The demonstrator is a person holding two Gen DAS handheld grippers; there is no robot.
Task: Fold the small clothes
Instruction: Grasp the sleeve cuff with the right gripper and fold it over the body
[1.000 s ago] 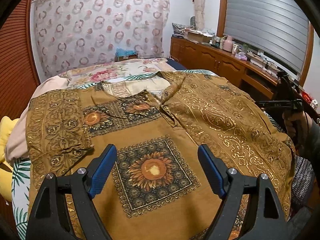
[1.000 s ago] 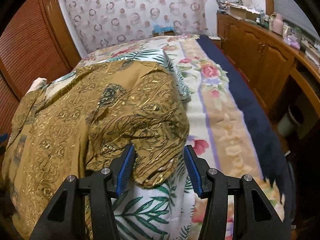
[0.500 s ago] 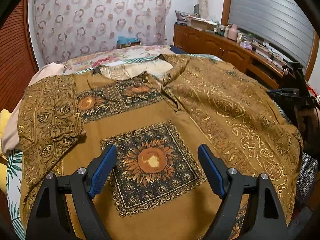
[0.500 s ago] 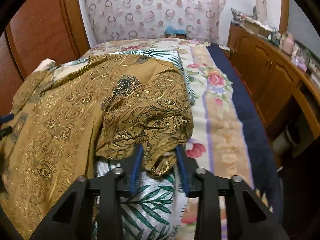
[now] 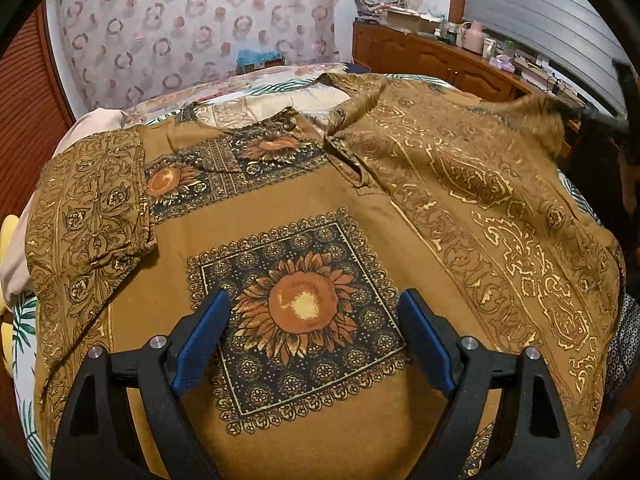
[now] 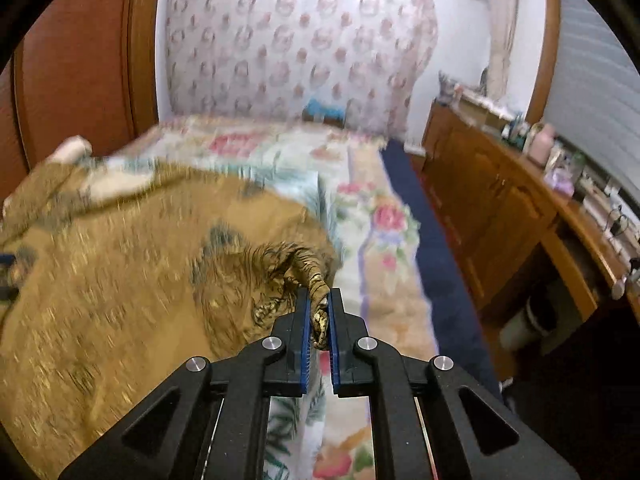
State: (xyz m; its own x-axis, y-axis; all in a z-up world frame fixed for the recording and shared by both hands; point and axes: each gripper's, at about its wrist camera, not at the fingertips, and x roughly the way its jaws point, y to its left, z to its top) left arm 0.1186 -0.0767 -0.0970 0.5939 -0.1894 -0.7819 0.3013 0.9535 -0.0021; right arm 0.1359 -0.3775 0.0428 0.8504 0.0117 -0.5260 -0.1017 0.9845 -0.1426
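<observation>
A mustard-brown shirt [image 5: 280, 216] with gold scrollwork and sunflower panels lies front up on the bed, collar toward the far side. My left gripper [image 5: 314, 296] hovers over the big sunflower square [image 5: 298, 304]; its jaws are opening and nothing sits between them. In the right wrist view my right gripper [image 6: 319, 294] is shut on the hem of the shirt's right sleeve [image 6: 296, 268], which is bunched between the blue pads and lifted off the bed. The left wrist view shows that sleeve [image 5: 532, 120] raised at the far right. The shirt's left sleeve [image 5: 88, 208] lies folded in over the body.
The bed carries a floral blanket [image 6: 384, 216] and a palm-leaf sheet [image 5: 20, 328]. A wooden cabinet [image 6: 500, 208] with clutter on top runs along the right wall. A brown wardrobe [image 6: 80, 80] stands at the left and a patterned curtain [image 5: 192, 32] hangs behind the bed.
My right gripper closed on the right sleeve's hem and lifted it off the bed. My left gripper sank a little closer to the sunflower square, still open.
</observation>
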